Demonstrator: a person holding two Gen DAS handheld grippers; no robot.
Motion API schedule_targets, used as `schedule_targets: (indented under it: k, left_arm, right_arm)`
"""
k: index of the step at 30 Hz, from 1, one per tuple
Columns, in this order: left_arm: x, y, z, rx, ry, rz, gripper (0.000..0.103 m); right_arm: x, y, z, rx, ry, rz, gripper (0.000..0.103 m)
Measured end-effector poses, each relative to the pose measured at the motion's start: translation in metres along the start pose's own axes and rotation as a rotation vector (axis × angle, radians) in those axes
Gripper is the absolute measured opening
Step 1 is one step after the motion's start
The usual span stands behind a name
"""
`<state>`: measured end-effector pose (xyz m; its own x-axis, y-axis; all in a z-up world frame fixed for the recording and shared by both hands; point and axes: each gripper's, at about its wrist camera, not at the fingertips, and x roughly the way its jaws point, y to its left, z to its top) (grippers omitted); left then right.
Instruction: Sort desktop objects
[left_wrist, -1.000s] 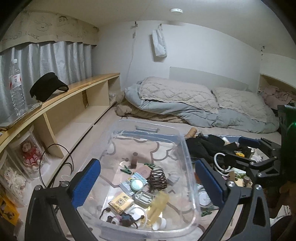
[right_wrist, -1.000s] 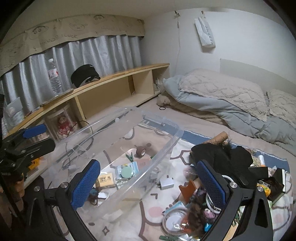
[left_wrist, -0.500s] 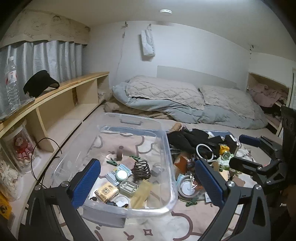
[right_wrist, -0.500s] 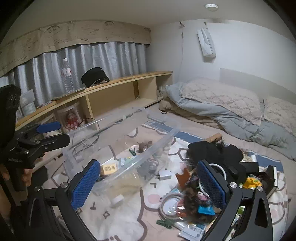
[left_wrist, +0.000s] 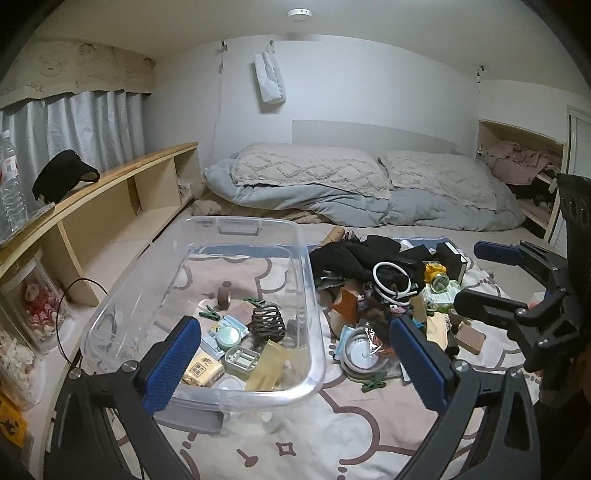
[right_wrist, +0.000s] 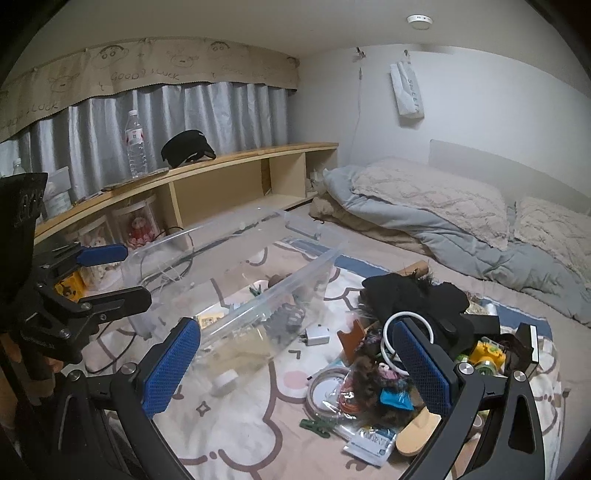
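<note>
Both claws empty, fingers spread wide, held above a beige patterned blanket (left_wrist: 332, 435) on the bed.

Left wrist view: left claw (left_wrist: 295, 363) over the near end of a clear plastic storage bin (left_wrist: 310, 280), which sits toward the blanket's left side. Seen inside from above: brown tape roll (left_wrist: 224, 294), dark wire coil (left_wrist: 268, 325), round mint-green tin (left_wrist: 228, 336), green clothes peg (left_wrist: 209, 314), yellow printed packet (left_wrist: 203, 369). Right claw (left_wrist: 495, 275) shows at the right edge, over the pile.

Right wrist view: right claw (right_wrist: 295, 363) over the blanket btw. bin and a heap of loose items (right_wrist: 391, 369). Bin seen side-on here, contents blurred thru its wall. Only this view shows clearly: white plug adapter (right_wrist: 316, 336) just outside the bin, white tape roll (right_wrist: 224, 382) nearer, blue-white sachet (right_wrist: 371, 443), wooden spatula-like piece (right_wrist: 417, 434). White ring (right_wrist: 406, 317) lies on black cloth (right_wrist: 413, 295); yellow toy (right_wrist: 487, 350) right of it. Left claw (right_wrist: 107, 273) at the left edge.
</note>
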<state>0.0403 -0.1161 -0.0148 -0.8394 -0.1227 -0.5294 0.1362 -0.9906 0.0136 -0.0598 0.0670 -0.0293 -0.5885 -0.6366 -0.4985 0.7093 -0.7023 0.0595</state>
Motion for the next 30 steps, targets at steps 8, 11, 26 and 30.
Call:
schedule_targets:
  k: [8, 11, 26, 30]
  left_arm:
    - [0.001, -0.003, -0.002, 0.003, 0.0, -0.001, 0.103]
    - [-0.001, -0.004, -0.003, 0.004, -0.006, -0.007, 0.103]
    - [-0.003, -0.007, -0.003, 0.012, -0.014, -0.017, 0.103]
    - [-0.005, -0.006, -0.004, 0.02, -0.016, -0.009, 0.103]
  right_arm:
    - [0.003, -0.008, -0.004, 0.016, 0.026, -0.008, 0.103]
    - [0.004, -0.01, -0.004, 0.03, 0.034, 0.0, 0.103]
    - [0.006, 0.004, -0.008, -0.015, 0.058, 0.025, 0.103]
    - [0.007, 0.004, -0.008, -0.011, 0.057, 0.021, 0.103]
